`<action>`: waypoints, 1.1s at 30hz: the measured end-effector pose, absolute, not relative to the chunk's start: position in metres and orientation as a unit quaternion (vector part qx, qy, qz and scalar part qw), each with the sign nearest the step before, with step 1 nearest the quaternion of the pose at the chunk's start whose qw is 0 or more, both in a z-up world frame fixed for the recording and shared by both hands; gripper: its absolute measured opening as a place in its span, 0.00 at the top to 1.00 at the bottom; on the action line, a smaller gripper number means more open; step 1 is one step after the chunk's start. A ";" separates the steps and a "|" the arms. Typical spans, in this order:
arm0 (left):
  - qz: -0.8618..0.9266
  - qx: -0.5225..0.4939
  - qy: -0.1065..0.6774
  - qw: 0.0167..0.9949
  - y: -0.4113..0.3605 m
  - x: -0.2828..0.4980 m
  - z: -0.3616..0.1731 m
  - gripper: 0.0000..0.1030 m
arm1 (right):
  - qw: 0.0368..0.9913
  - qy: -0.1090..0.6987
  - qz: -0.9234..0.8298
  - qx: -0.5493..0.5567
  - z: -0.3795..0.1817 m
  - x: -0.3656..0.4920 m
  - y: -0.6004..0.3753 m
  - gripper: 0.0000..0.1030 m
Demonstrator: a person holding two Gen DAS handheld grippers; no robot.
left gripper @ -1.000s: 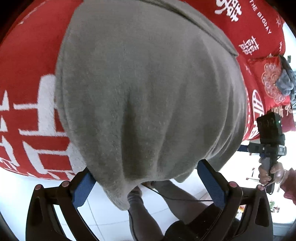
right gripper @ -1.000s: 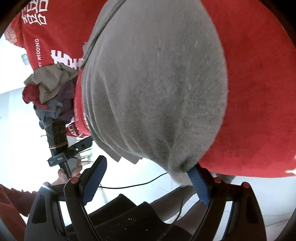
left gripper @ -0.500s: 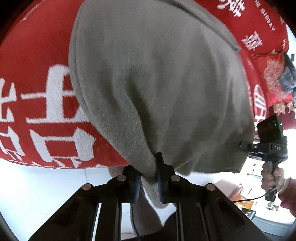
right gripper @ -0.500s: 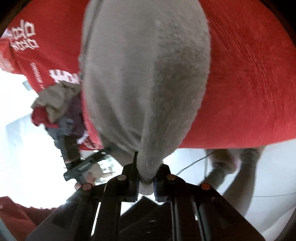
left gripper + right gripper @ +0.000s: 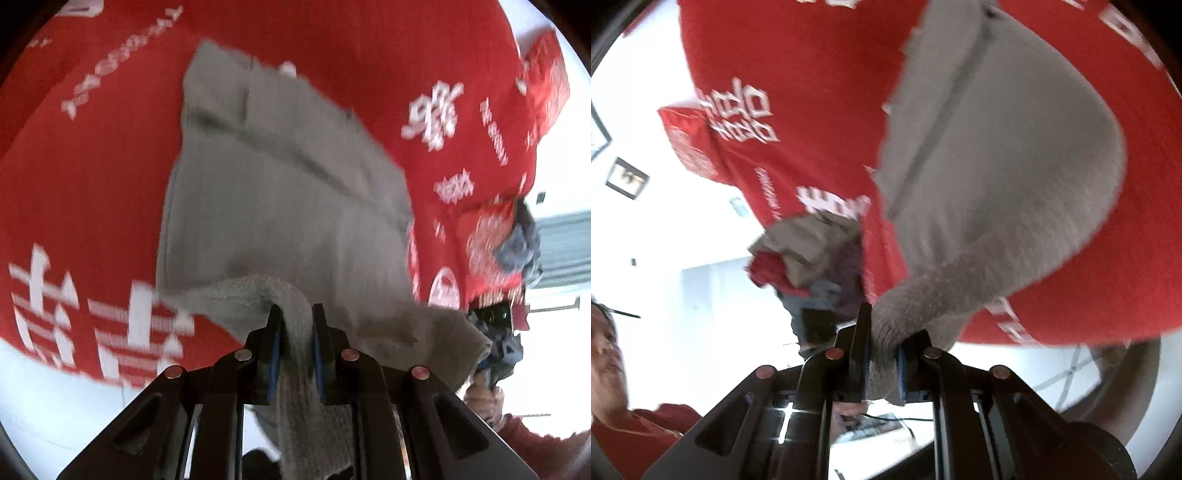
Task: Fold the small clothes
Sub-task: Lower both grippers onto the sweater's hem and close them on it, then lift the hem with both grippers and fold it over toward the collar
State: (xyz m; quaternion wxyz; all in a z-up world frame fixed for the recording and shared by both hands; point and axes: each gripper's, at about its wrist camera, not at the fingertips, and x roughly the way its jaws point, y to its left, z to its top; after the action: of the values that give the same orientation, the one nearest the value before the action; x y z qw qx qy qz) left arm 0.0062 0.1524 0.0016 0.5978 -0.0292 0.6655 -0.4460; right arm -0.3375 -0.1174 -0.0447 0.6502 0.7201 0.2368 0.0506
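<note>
A grey fleece garment (image 5: pixel 280 192) lies on a red cloth-covered table (image 5: pixel 92 177). My left gripper (image 5: pixel 295 317) is shut on the garment's near edge, which bunches up between the blue pads. In the right wrist view the same garment (image 5: pixel 997 155) spreads over the red cloth (image 5: pixel 798 74), and my right gripper (image 5: pixel 882 332) is shut on another bunched part of its near edge. Both held parts are lifted off the table. The fingertips are partly hidden by the fabric.
A pile of other small clothes (image 5: pixel 809 254) sits at the table's edge, also seen in the left wrist view (image 5: pixel 517 243). A red box (image 5: pixel 687 140) stands at the far end. The table edge and white floor (image 5: pixel 44 398) lie close below the grippers.
A second ago both grippers were open around the garment's hanging edge. They closed on it and have since lifted and pulled it up over the table.
</note>
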 end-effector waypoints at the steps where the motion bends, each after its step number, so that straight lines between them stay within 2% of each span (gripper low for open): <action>1: -0.443 -0.037 0.659 0.606 0.145 0.016 0.006 0.84 | 0.655 0.229 0.057 0.718 -0.039 -0.333 -0.127 0.88; 5: -0.431 -0.065 0.637 0.636 0.121 0.065 0.019 0.84 | 0.672 0.199 0.070 0.710 -0.020 -0.298 -0.168 0.88; 11: -0.401 -0.076 0.611 0.678 0.045 0.124 0.010 0.84 | 0.683 0.174 0.066 0.706 -0.010 -0.236 -0.248 0.88; 15: -0.362 -0.053 0.615 0.698 0.001 0.163 -0.025 0.84 | 0.680 0.190 0.039 0.707 -0.030 -0.197 -0.299 0.88; 21: -0.303 0.014 0.633 0.712 -0.038 0.177 -0.066 0.84 | 0.657 0.262 -0.022 0.707 -0.094 -0.151 -0.351 0.88; 23: -0.296 0.021 0.639 0.710 -0.041 0.180 -0.069 0.77 | 0.647 0.279 -0.041 0.708 -0.111 -0.149 -0.358 0.87; 25: -0.288 0.026 0.632 0.719 -0.037 0.181 -0.060 0.57 | 0.633 0.297 -0.057 0.713 -0.122 -0.146 -0.362 0.84; 27: -0.286 0.028 0.623 0.728 -0.030 0.181 -0.047 0.45 | 0.624 0.309 -0.062 0.715 -0.124 -0.144 -0.364 0.79; 29: -0.290 0.032 0.610 0.736 -0.021 0.180 -0.029 0.45 | 0.639 0.313 -0.063 0.700 -0.109 -0.145 -0.364 0.48; 33: -0.312 0.083 0.598 0.734 -0.018 0.162 -0.007 0.45 | 0.691 0.328 -0.061 0.641 -0.064 -0.155 -0.360 0.48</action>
State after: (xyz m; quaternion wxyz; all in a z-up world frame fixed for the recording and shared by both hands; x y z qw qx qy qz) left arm 0.1619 -0.0182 -0.0071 0.7340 0.0825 0.5979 -0.3115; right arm -0.1547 -0.3598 -0.0641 0.6910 0.6410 0.3285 -0.0611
